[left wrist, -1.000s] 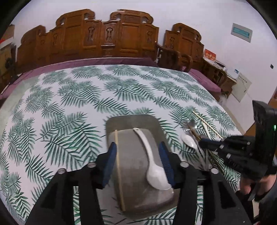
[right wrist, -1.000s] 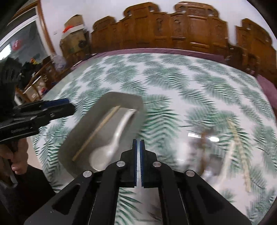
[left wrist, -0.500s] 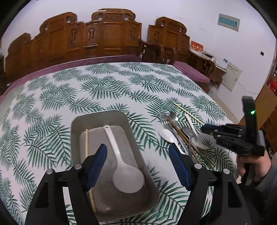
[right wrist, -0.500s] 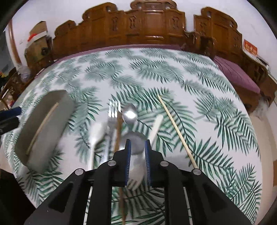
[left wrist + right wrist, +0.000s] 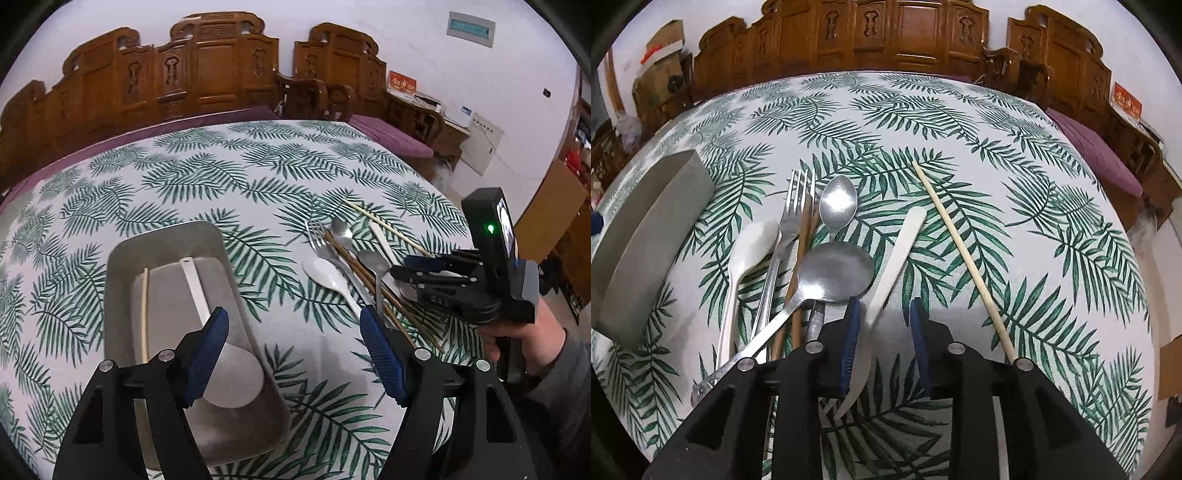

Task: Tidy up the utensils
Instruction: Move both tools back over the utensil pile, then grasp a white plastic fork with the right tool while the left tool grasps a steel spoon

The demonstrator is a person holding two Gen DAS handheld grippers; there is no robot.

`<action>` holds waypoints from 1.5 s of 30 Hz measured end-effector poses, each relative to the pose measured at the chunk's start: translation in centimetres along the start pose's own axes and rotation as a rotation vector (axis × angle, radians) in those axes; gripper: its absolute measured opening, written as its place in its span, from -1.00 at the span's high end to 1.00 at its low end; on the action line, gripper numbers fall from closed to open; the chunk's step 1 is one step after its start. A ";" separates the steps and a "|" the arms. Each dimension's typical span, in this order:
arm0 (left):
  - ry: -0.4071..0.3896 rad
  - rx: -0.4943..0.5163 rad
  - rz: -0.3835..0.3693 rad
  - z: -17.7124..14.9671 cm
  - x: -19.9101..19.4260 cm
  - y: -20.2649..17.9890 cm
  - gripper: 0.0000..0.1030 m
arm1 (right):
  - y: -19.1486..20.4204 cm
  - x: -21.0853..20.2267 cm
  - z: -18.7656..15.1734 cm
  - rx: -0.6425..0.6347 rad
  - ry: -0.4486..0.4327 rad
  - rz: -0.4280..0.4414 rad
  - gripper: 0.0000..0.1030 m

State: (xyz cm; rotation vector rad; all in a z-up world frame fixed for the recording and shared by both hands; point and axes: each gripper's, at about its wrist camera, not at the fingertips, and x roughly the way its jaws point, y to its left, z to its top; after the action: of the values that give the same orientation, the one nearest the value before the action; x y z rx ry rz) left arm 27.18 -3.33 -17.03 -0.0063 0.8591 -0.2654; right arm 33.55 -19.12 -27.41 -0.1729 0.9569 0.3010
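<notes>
The left gripper hangs over the near end of a grey metal tray with its jaws spread wide and nothing between them; one blue pad stands over the tray and the other over the leaf-patterned tablecloth. Inside the tray lie a white spoon and, beside it toward the left wall, one pale chopstick. To the right of the tray, apart from it, the other utensils lie in a loose bunch on the cloth. The right gripper is low over this bunch and its jaws stand a little apart. The handle of a white plastic fork passes between the blue pads, close to the left pad, but I cannot tell if the pad touches it. Just left of this gripper lies a large metal spoon, with a smaller metal spoon behind it, a metal fork, a second white spoon and brown chopsticks that cross under them. A single pale chopstick lies alone to the right, at an angle. In the left view a hand in a grey sleeve holds the right gripper.
</notes>
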 end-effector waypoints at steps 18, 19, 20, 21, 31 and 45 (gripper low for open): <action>0.065 0.112 -0.065 -0.3 3.9 -5.9 0.06 | -4.9 -2.0 -0.3 0.138 -0.060 0.084 0.86; 0.077 0.130 -0.057 -0.4 4.5 -6.4 0.07 | -5.1 -2.0 -0.3 0.142 -0.061 0.088 0.86; 0.090 0.142 -0.055 -0.4 5.1 -6.7 0.13 | -5.2 -2.1 -0.2 0.146 -0.065 0.092 0.86; 0.101 0.151 -0.055 -0.3 5.7 -7.0 0.19 | -5.4 -2.1 -0.2 0.148 -0.069 0.096 0.86; 0.178 0.189 -0.062 1.4 11.0 -8.8 0.55 | -6.1 -2.5 -0.3 0.164 -0.089 0.123 0.86; 0.225 0.255 0.009 2.6 12.7 -9.0 0.88 | -5.2 -2.4 0.2 0.157 -0.096 0.177 0.86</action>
State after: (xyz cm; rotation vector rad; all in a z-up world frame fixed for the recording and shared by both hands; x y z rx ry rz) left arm 34.95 -15.25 -23.78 0.2697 1.0431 -0.3709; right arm 34.12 -24.44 -25.28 0.0696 0.8975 0.3916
